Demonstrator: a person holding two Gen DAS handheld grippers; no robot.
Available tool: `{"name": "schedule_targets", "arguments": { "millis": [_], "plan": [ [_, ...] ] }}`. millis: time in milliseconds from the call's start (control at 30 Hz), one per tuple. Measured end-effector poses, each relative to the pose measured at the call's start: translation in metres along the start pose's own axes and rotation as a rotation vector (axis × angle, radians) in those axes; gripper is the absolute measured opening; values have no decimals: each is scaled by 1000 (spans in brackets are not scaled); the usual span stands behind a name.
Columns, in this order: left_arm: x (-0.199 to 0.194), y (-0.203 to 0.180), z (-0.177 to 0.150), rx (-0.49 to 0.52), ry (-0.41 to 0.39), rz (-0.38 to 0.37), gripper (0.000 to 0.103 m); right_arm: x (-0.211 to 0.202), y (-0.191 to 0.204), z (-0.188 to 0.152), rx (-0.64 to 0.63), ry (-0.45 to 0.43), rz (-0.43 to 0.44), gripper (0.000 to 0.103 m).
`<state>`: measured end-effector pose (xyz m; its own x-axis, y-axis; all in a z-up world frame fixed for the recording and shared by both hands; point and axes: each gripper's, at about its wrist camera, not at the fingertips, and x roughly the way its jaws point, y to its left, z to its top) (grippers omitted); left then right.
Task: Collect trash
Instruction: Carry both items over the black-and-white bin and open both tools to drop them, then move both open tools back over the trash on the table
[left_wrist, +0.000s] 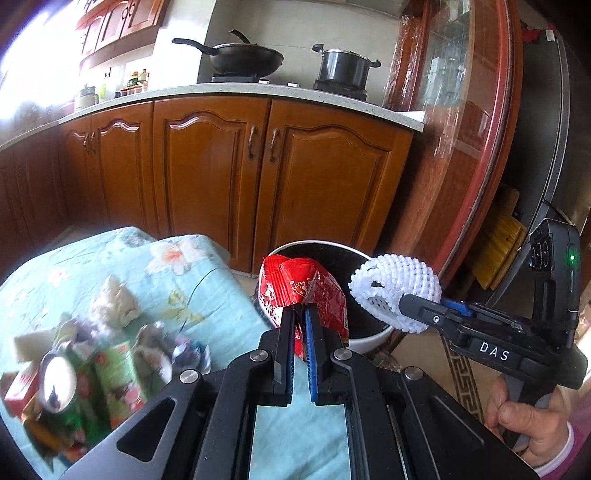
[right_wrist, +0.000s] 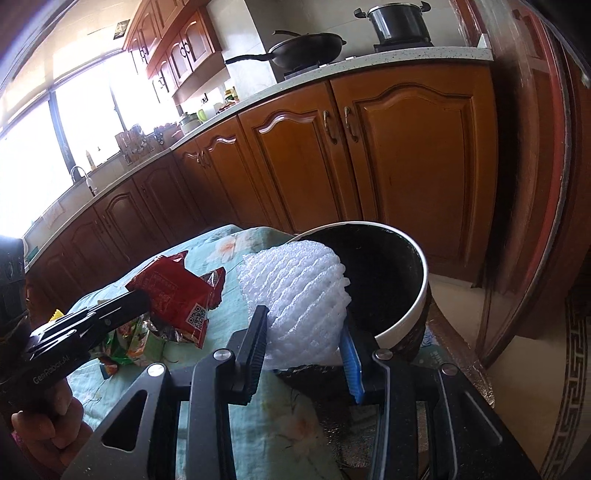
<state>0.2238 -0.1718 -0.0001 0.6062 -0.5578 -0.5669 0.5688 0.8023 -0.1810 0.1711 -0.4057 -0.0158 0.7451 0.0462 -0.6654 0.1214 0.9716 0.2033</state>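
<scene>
My left gripper (left_wrist: 300, 308) is shut on a red snack wrapper (left_wrist: 295, 286) and holds it over the near rim of a white trash bin with a black liner (left_wrist: 369, 338). It also shows in the right wrist view (right_wrist: 142, 295) with the wrapper (right_wrist: 173, 291). My right gripper (right_wrist: 304, 321) is shut on a white foam fruit net (right_wrist: 299, 288) beside the bin (right_wrist: 406, 317). In the left wrist view it (left_wrist: 406, 302) holds the net (left_wrist: 397, 282) above the bin's right side.
A table with a light blue floral cloth (left_wrist: 177, 273) holds a trash pile: a green can (left_wrist: 59, 387), green cartons (left_wrist: 118, 369), crumpled tissue (left_wrist: 114, 302). Wooden cabinets (left_wrist: 258, 166) stand behind. A glass cabinet (left_wrist: 461, 129) is at the right.
</scene>
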Motion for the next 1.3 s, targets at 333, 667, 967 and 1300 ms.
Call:
{"name": "schedule_targets", "arguments": {
  "millis": [333,667,967,1300],
  "plan": [
    [88,-11,39,-5,76,-12,5,36,-32,25,4,71,-39,40],
    [151,-14,49,-33,170,6,24,70,-52,36,0,127,-38,56],
    [122,-9,36,-88,122,16,64,56,-58,30,63,81,-14,80],
    [27,-5,-30,-56,33,73,80,25,-26,-10,138,32,52,90]
  ]
}}
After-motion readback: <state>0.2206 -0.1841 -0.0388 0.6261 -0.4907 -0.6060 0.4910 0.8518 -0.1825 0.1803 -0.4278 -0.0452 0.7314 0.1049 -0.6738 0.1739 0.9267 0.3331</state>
